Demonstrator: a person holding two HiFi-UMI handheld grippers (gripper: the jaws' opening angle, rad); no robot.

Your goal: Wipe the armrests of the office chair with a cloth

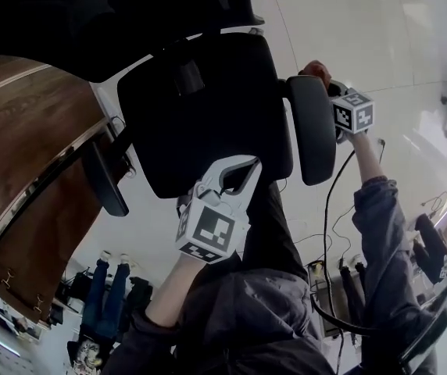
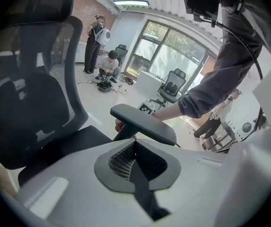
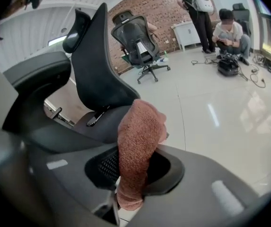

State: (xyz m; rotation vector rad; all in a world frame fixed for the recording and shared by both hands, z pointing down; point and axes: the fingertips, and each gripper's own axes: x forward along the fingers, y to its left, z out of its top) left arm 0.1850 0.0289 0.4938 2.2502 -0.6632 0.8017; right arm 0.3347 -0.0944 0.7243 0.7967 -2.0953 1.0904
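Observation:
The black office chair [image 1: 208, 108] is below me. Its right armrest [image 1: 312, 128] shows as a long pad, and its left armrest [image 1: 104, 179] lies near the desk. My right gripper [image 1: 334, 92] is at the outer far side of the right armrest, shut on a pinkish-brown cloth [image 3: 140, 145] whose end [image 1: 315, 69] peeks past the pad's far tip. In the right gripper view the cloth stands up out of the right gripper [image 3: 136, 162]. My left gripper [image 1: 248, 165] hovers over the seat's front, shut with nothing in it. It [image 2: 135, 148] faces the right armrest [image 2: 142, 123].
A wooden desk [image 1: 20, 131] stands close on the chair's left. Cables [image 1: 329, 209] trail over the glossy white floor. Other office chairs [image 3: 138, 44] and several people [image 3: 221, 27] with gear on the floor are farther off.

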